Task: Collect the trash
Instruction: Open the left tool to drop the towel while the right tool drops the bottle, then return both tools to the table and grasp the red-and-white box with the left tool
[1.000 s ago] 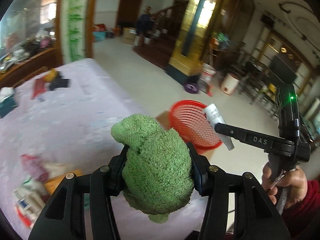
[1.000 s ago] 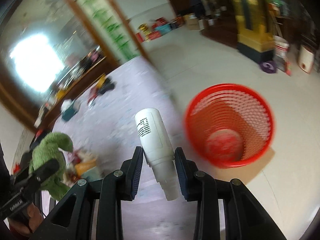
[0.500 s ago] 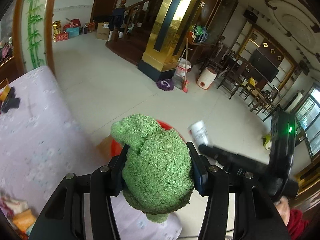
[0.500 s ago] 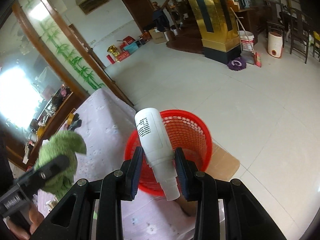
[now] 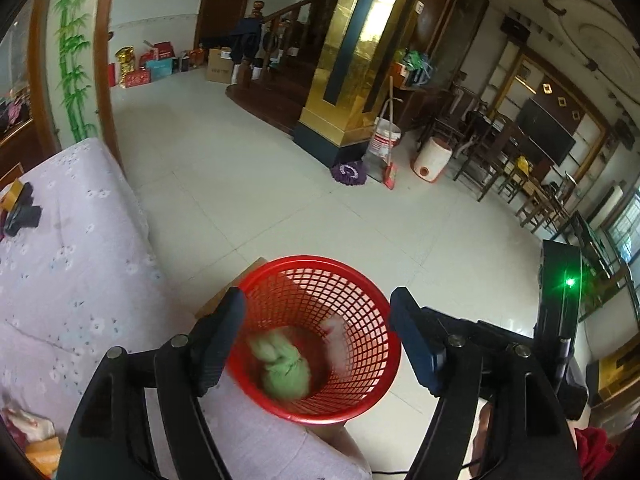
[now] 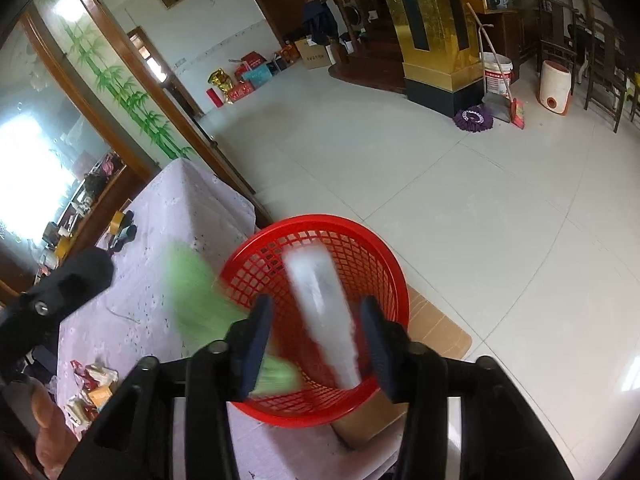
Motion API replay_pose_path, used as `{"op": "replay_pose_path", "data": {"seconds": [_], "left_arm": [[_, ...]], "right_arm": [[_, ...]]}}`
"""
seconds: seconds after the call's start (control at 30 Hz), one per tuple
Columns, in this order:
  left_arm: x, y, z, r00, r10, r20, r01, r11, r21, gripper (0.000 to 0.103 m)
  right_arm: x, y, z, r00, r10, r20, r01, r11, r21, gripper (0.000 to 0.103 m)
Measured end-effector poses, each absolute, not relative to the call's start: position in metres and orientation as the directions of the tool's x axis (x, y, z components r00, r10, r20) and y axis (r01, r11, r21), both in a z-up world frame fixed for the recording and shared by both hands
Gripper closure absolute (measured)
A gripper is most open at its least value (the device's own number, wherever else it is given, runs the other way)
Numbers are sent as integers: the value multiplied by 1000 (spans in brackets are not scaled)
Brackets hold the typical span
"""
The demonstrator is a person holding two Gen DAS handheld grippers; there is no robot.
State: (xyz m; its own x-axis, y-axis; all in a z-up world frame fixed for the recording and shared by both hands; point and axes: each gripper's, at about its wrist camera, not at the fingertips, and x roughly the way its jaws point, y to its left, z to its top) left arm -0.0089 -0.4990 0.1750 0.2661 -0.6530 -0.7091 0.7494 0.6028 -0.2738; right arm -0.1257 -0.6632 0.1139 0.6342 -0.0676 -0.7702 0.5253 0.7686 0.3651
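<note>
Beside the lilac floral cloth (image 5: 60,272), both grippers' opening fingers drop a fuzzy green bundle (image 5: 286,368) and a white plastic bottle (image 6: 324,320) into the red mesh basket (image 5: 320,272); next, fetch the remaining wrappers (image 6: 92,388).

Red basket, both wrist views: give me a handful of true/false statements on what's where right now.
1. The green cloth is inside the red basket. True.
2. The left claw clamps the green cloth. False: its jaws are opening, nothing between them.
3. The white bottle is blurred, dropping between the right claw's opening jaws. True.
4. The basket stands on the table. False: it sits on the floor beside the lilac-covered table.
5. A purple mop head lies on the floor. True.
</note>
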Motion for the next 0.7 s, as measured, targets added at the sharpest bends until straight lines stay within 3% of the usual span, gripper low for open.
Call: {"op": "replay_pose_path", "data": {"seconds": [0.2, 0.7], "left_arm": [[-15, -444, 183, 349, -618, -704, 700, 672, -243, 30], [-45, -260, 180, 510, -476, -716, 525, 832, -179, 30]], "right_arm": [[-135, -654, 129, 657, -75, -750, 500, 788, 359, 50], [-93, -500, 142, 663, 185, -725, 205, 887, 413, 44]]}}
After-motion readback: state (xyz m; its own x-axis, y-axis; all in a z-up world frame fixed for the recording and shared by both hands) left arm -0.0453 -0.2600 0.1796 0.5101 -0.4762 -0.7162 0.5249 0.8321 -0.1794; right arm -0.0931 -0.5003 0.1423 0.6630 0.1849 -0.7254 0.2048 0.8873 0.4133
